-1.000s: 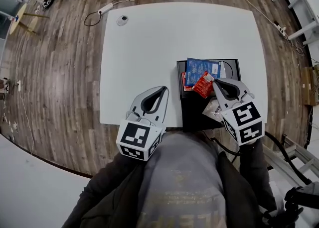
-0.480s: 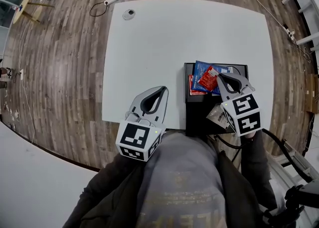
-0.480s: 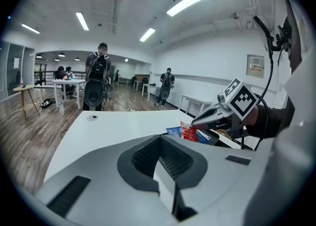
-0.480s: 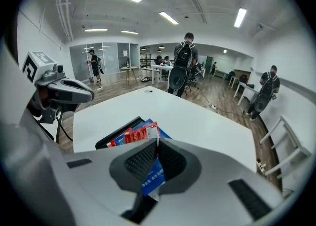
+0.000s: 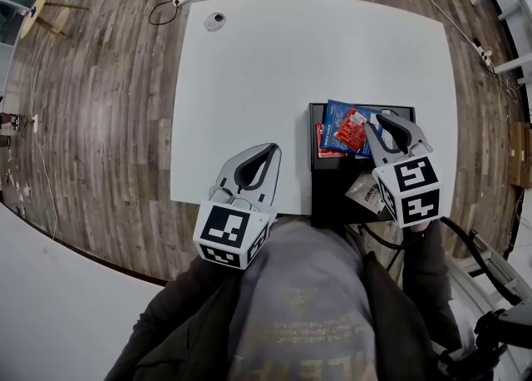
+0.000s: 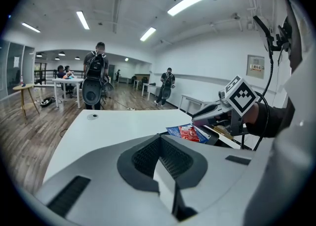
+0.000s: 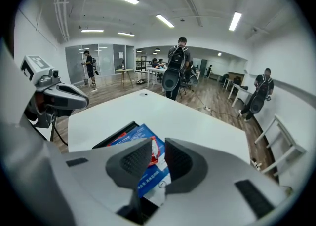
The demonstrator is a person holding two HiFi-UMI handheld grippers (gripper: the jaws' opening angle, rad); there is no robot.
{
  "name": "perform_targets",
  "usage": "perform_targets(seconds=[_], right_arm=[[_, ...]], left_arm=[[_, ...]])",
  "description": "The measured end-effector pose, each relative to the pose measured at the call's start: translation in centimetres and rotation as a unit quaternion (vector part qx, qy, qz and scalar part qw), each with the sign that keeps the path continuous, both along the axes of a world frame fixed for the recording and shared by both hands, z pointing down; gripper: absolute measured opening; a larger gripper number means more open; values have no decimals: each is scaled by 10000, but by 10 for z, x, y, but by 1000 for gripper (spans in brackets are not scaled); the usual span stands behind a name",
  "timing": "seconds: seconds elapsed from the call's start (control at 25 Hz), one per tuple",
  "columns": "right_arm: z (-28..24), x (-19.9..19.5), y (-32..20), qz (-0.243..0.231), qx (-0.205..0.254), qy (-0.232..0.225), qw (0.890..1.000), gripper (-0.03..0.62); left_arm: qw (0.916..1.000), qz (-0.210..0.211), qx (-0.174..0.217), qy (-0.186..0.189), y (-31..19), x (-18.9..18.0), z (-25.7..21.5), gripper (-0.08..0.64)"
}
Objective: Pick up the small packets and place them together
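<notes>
Fingers [image 7: 134, 159] of the right gripper [image 5: 378, 120] stand narrowly apart, having just been opening. The red packet [image 5: 352, 131] shows between them, unclamped. It lies on the blue packet [image 5: 332, 113] in the black tray [image 5: 331, 184], at the table's [image 5: 266, 63] near right. The left gripper [image 5: 269, 149] is closed and empty, above the near edge, left of the tray.
</notes>
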State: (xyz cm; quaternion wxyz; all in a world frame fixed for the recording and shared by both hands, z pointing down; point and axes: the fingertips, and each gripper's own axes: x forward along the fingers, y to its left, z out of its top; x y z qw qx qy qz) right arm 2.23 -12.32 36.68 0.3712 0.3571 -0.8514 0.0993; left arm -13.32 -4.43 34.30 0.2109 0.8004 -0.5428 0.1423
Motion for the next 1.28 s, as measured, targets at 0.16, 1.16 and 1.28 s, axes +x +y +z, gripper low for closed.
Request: perform_targets(seconds=[0.16, 1.16, 1.28], right_arm=[[-15, 6, 0, 138, 210, -23, 9997, 72], [55, 62, 104, 159, -833, 152, 9963, 5], [67, 56, 106, -19, -955, 336, 9949, 5]], left_arm=[[10000, 73, 50, 14, 2, 3, -3, 2], [9941, 1022, -272, -227, 41, 69, 8, 2], [9946, 938, -347, -285, 44, 64, 11, 2]])
